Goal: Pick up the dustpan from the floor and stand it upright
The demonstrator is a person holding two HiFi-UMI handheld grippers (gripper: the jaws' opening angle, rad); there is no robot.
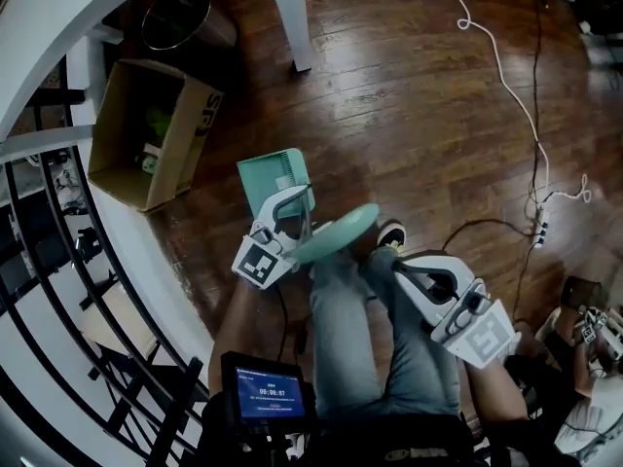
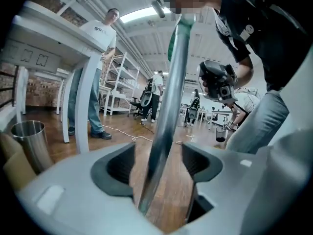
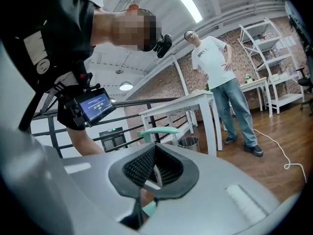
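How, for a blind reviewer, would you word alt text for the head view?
Seen from above, a teal dustpan stands upright on a wooden floor, its long handle rising between the open jaws of the left gripper. The right gripper, shut, hovers above the person's leg.

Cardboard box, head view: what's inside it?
A green thing and a small white item show inside the box. Its printed wall and deep shadow hide the rest of the inside.

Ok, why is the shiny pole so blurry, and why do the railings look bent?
Left gripper view: the pole stands right up against the camera, so it smears out of focus. Head view: the wide-angle picture bows the railing into curves. Right gripper view: the ceiling light glares plain white.
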